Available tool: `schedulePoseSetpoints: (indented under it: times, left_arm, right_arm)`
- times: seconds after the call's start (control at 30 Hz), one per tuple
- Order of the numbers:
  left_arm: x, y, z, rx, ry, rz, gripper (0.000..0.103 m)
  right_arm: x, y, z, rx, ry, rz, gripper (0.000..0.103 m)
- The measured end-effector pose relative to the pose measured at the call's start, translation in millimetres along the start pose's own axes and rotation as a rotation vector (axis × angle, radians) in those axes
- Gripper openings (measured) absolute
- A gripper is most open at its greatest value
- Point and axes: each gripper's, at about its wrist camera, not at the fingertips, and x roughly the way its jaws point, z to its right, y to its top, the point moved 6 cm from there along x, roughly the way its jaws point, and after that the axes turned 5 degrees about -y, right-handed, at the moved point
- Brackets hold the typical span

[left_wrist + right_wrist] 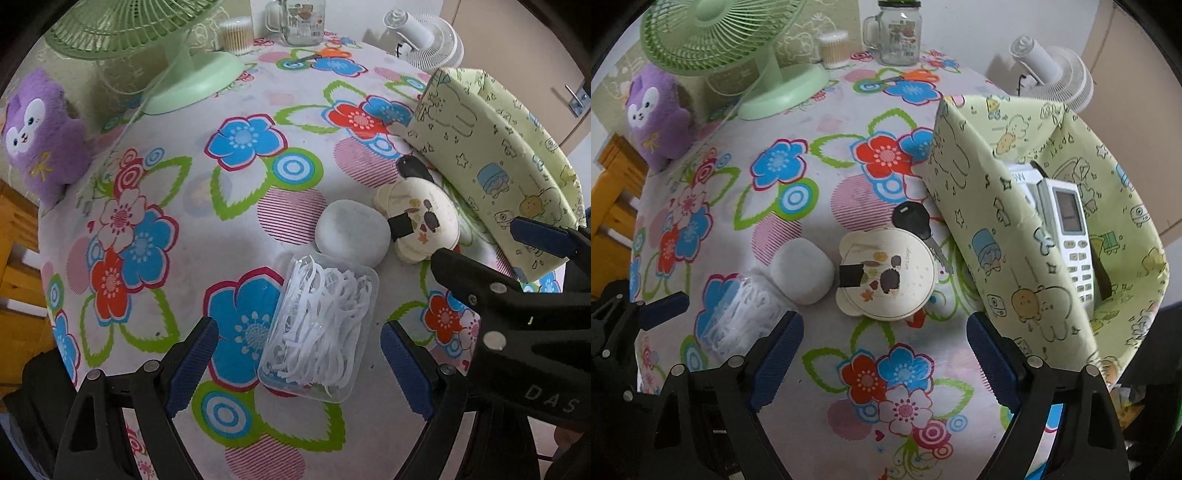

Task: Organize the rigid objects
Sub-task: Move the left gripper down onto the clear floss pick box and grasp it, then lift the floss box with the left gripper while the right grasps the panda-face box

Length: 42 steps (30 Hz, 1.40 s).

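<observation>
Both tools hang over the flowered tablecloth with their blue pads spread wide and nothing between them. The left gripper hovers above the clear box of white floss picks; the right gripper sits above bare cloth, just short of the round cream case with a hedgehog print.

Only the right wrist view looks down into the pale green patterned box, where a white remote lies inside. From the left wrist view that box shows only its outer wall, and the right tool's black arm crosses in front of its near corner.

Between floss box and cream case lies a white rounded case, touching or nearly touching both. A black-headed key lies behind the cream case, against the green box.

Farther back stand a purple plush toy, a green fan, a tub of cotton swabs, a glass mug jar and a white fan.
</observation>
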Motion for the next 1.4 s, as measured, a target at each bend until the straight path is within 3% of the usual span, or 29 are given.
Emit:
schedulePoseSetpoints:
  times: [0.3,0.63,0.97,1.2,1.4]
  left_arm:
    - [15.2,2.2,-3.3,-0.001,-0.005,-0.009,0.089]
    - [26.8,2.9,6.6,0.006,-0.056,-0.043,0.066]
    - [27.6,6.4,-4.5,-0.069,-0.051,-0.045,0.062]
    - [26.2,7.8,-18.9,-0.118,-0.05,-0.045,0.062]
    - [23.4,6.7,-21.0,-0.127,-0.038,-0.041,0.062]
  right_arm:
    - [22.7,1.0,-2.5,0.019,-0.043,0.001,0.092]
    - [45.0,5.4,-0.7,0.041,-0.064,-0.015,0.092]
    - [58.4,14.1,-4.7,0.038,-0.097,-0.012,0.092]
    - [65.2,26.0,-9.0,0.029,-0.094,0.037,0.091]
    - [64.3,29.1,-19.6,-0.036,-0.099,0.069,0.08]
